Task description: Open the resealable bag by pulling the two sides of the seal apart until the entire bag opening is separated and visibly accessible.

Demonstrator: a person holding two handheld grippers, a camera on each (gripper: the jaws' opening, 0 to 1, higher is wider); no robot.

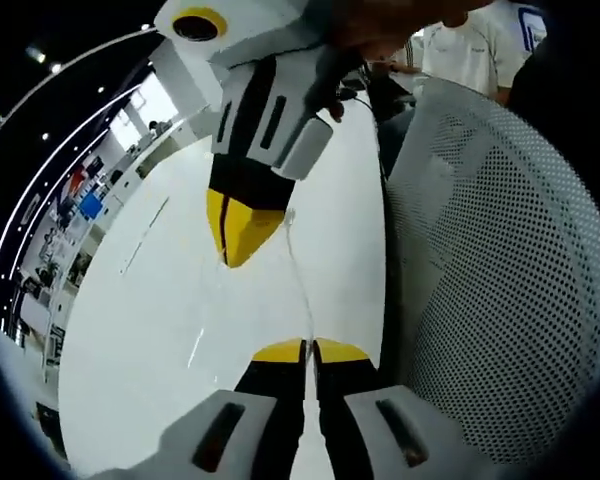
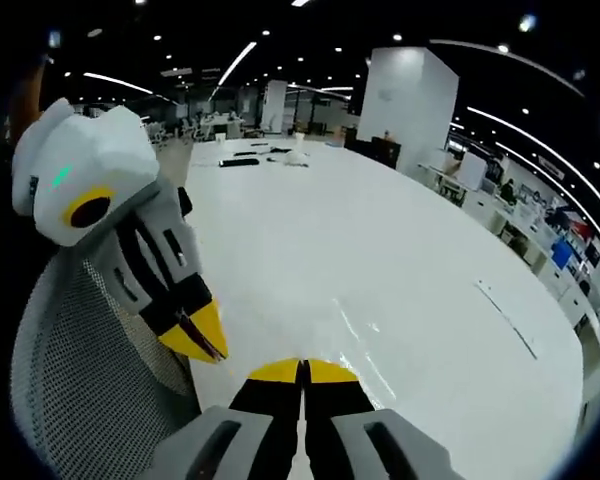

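my left hand-held gripper (image 1: 307,347) pinched tight on clear resealable bag (image 1: 298,262), yellow tips together on its near edge; bag barely visible, just thin glinting film stretched over white surface (image 1: 160,300); my right hand-held gripper (image 1: 242,232) clamped on bag's far edge, tips closed, facing left one; bag strung between both; in right gripper view bag (image 2: 355,330) runs off right tips (image 2: 302,372); mesh chair (image 1: 500,260) just beside surface
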